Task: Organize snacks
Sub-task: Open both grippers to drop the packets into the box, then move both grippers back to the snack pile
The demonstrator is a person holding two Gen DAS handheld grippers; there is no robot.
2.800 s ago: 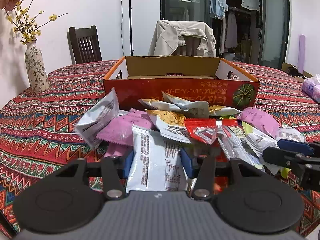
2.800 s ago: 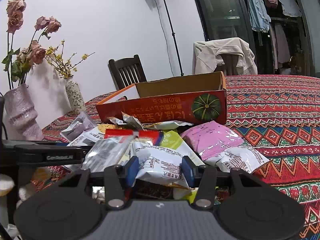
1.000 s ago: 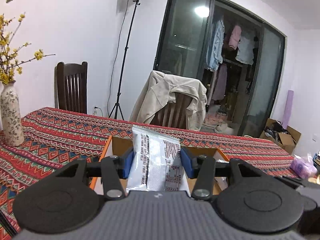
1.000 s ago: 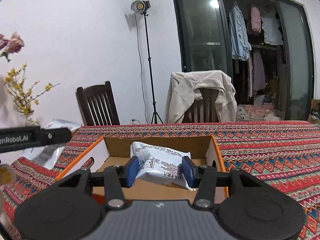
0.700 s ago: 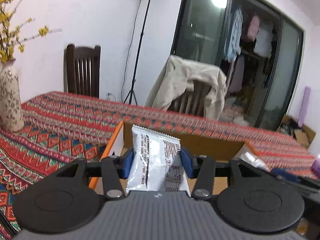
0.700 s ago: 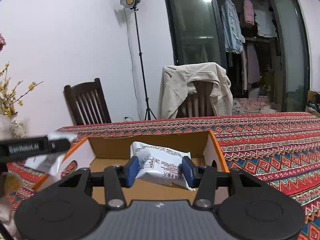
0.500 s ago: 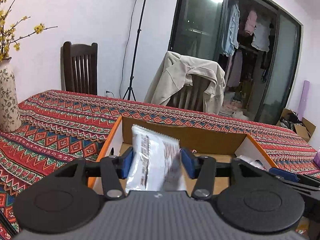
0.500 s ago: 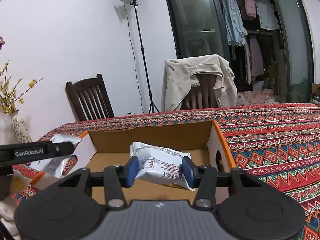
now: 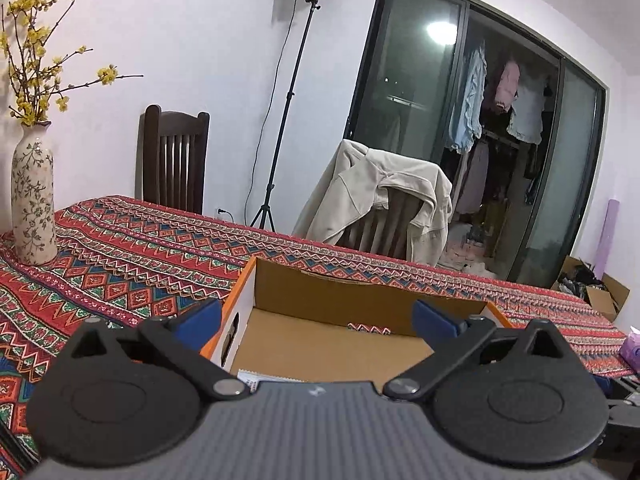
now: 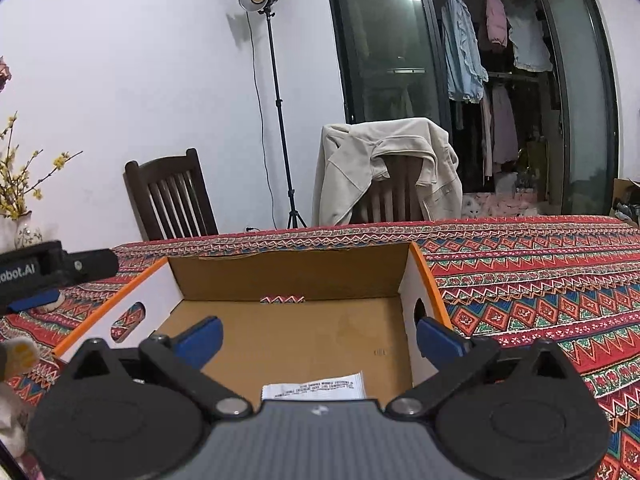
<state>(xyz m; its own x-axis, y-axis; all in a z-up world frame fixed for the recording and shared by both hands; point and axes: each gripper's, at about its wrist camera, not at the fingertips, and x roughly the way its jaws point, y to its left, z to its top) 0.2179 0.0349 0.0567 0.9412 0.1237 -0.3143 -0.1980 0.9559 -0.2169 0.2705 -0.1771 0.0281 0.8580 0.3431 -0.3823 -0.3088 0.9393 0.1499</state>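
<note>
Vase (image 9: 32, 204) on tablecloth (image 9: 132, 256); jacket (image 9: 380, 196) over chair

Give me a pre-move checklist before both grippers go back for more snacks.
1. Left gripper jaws opening, nothing between them: ok.
2. Right gripper jaws opening, nothing between them: ok.
3. White packet lying on the box floor below the right gripper: ok.
4. Second packet, only its edge visible in the box under the left gripper: ok.
5. Cardboard box upright on the tablecloth: ok.
6. Remaining snacks' positions: cannot tell, out of view.
</note>
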